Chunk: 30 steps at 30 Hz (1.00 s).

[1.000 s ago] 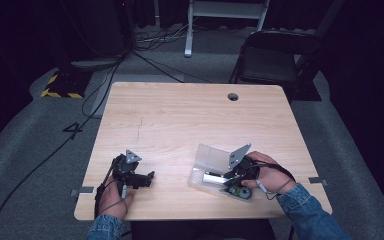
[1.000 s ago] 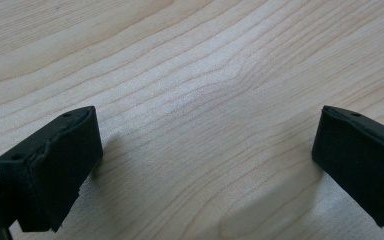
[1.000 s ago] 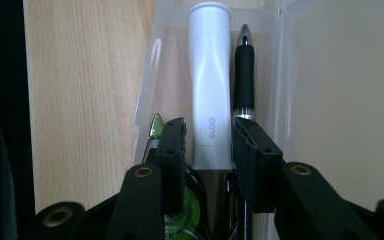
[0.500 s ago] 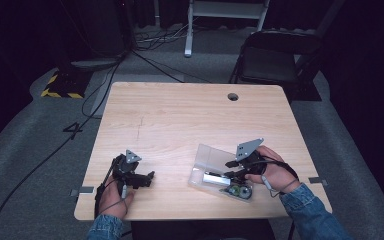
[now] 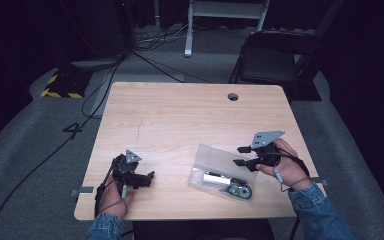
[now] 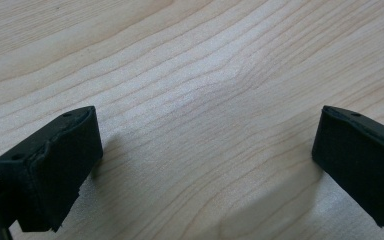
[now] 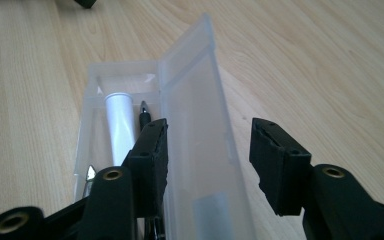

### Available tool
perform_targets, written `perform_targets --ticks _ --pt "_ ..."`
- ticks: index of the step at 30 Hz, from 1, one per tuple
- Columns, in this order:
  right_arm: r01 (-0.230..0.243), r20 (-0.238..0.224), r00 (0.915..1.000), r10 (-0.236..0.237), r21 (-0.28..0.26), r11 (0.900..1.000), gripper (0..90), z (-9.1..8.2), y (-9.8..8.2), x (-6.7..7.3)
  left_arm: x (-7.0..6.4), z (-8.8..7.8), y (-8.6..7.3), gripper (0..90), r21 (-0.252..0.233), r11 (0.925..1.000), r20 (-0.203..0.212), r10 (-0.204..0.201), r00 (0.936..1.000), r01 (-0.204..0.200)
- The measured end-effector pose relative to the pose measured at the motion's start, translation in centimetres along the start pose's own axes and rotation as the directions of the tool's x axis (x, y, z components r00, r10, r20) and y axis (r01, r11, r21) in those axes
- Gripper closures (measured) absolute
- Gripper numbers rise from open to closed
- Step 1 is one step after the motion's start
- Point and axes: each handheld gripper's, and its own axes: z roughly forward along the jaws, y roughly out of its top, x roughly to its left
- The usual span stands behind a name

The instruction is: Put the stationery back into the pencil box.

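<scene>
High view: right gripper has lifted off the clear case near the table's near right edge, jaws just opening; left gripper unmoved.
Left gripper view: spread, empty.
Right gripper view: spread, lid between jaws, untouched.

Open case on table, near front right; tube and pen side by side inside.

Large digit "4" marked on the grey floor left of the table, no other readable text
</scene>
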Motion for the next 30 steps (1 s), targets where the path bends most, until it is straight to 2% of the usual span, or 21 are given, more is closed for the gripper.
perform_targets --ticks 6,13,17,20,26,30 --pt "-0.055 0.054 0.9969 0.057 -0.033 0.998 48.6 -1.8 -0.5 -1.1 0.0 0.0 0.0 0.1 0.0 1.0 0.0 0.001 1.0 -0.001" --pt "-0.108 0.123 0.986 0.113 -0.052 0.993 43.9 -3.0 -1.2 -2.2 0.0 0.0 0.0 0.1 0.0 1.0 0.0 0.0 1.0 0.0" --pt "-0.15 0.171 0.9722 0.16 -0.067 0.986 41.4 -3.7 -1.9 -2.8 0.0 0.0 0.0 0.1 0.0 1.0 0.0 0.0 1.0 0.0" --pt "-0.176 0.183 0.9655 0.186 -0.071 0.982 41.2 -4.2 -2.3 -3.2 0.0 0.0 0.0 0.1 0.0 1.0 0.001 0.001 1.0 -0.001" --pt "-0.24 0.236 0.9383 0.252 -0.08 0.967 41.2 -5.5 -3.8 -4.2 0.1 0.0 0.0 0.0 0.001 1.0 0.008 0.008 0.9999 -0.008" --pt "-0.269 0.257 0.9237 0.284 -0.091 0.959 39.3 -6.0 -4.7 -4.9 0.2 0.1 0.1 0.0 0.003 0.9999 0.012 0.013 0.9998 -0.013"
